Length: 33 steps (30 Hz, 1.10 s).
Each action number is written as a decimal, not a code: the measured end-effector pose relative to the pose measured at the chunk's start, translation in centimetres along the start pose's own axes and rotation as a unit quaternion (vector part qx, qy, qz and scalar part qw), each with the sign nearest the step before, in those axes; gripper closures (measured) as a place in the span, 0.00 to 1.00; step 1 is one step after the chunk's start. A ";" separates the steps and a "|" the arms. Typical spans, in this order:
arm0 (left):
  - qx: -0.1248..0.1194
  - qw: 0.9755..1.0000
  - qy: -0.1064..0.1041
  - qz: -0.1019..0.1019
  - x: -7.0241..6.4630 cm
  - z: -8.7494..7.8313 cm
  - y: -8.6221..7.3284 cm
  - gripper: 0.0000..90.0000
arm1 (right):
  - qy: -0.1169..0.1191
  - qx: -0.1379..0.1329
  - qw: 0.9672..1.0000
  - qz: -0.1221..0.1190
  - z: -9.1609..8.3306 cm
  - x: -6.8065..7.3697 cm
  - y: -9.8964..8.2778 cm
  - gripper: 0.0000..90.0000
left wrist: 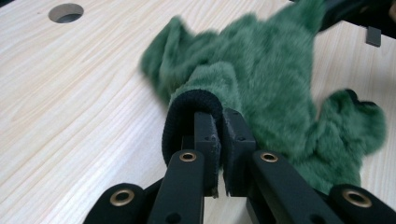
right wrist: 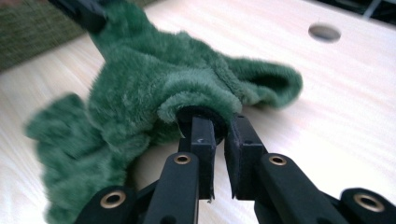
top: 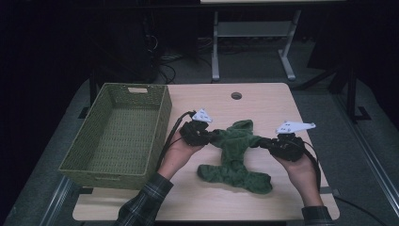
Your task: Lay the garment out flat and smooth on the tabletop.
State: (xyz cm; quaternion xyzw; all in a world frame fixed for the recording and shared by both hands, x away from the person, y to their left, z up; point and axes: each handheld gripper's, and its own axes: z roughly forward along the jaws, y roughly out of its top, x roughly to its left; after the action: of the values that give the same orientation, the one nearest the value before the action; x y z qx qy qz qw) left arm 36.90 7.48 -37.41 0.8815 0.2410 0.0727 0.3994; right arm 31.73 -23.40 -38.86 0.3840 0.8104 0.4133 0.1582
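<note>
Left gripper [top: 210,136] is clamped on one black-lined edge of the green fleece garment [top: 235,155], right gripper [top: 263,142] pinches the opposite edge; the garment sags between the 2 onto the table [top: 263,101], beside the basket [top: 117,134].

In the high view the green fleece garment [top: 235,150] hides both sets of jaw tips, and the room beyond the surface [top: 263,101] is too dark to read. The left gripper view blurs the garment's far edge [left wrist: 154,60] and crops its top. The woven basket [right wrist: 32,28] shows only as a blurred corner.
</note>
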 end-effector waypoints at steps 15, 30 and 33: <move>0.132 0.990 0.038 -0.030 1.3 4.4 -4.1 0.96 | 0.030 0.077 0.997 0.010 6.1 -0.3 -1.7 0.91; 0.104 0.993 0.031 -0.046 1.4 2.5 -3.0 0.68 | 0.025 0.068 0.997 0.008 5.3 -0.4 -1.2 0.72; 0.074 0.996 0.039 -0.037 1.4 1.5 -1.7 0.66 | 0.017 0.053 0.998 0.021 4.2 -1.1 -0.1 0.72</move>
State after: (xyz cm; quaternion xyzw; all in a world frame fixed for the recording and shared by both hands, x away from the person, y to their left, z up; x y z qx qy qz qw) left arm 37.96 8.14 -39.78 0.8958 0.2931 0.0742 0.3258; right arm 34.79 -21.94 -41.53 0.4019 0.8254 0.3794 0.1150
